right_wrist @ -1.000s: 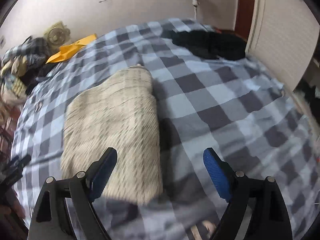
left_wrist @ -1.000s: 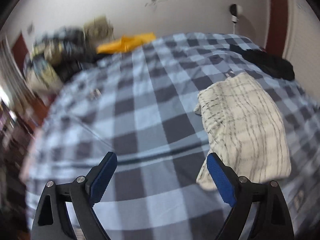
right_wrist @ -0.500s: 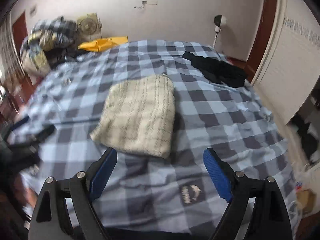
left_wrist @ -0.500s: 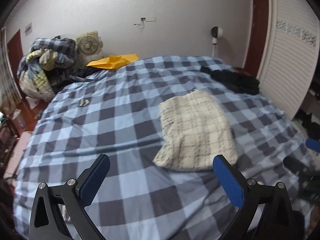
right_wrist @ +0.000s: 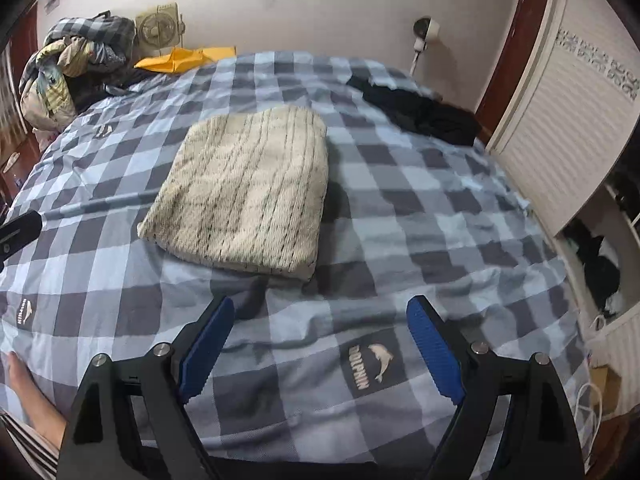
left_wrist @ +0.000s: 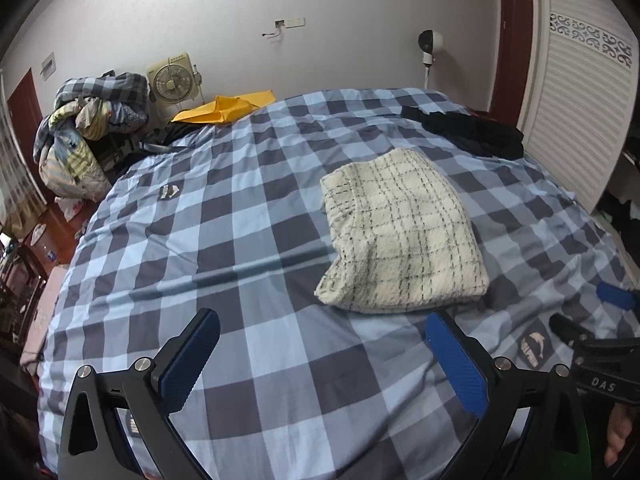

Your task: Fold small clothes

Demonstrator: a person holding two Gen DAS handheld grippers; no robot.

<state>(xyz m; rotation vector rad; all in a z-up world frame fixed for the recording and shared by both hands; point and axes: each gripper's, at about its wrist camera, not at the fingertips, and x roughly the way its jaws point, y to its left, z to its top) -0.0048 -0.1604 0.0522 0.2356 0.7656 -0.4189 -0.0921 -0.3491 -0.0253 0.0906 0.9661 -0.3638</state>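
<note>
Cream folded garment (left_wrist: 404,236) now beyond both retreated jaws.

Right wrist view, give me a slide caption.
Open right gripper above checked bedspread, folded cream garment lying ahead.

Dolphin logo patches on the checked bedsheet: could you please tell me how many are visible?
3: one near the right gripper, one at the near left edge, one far left. Others may be hidden.
</note>
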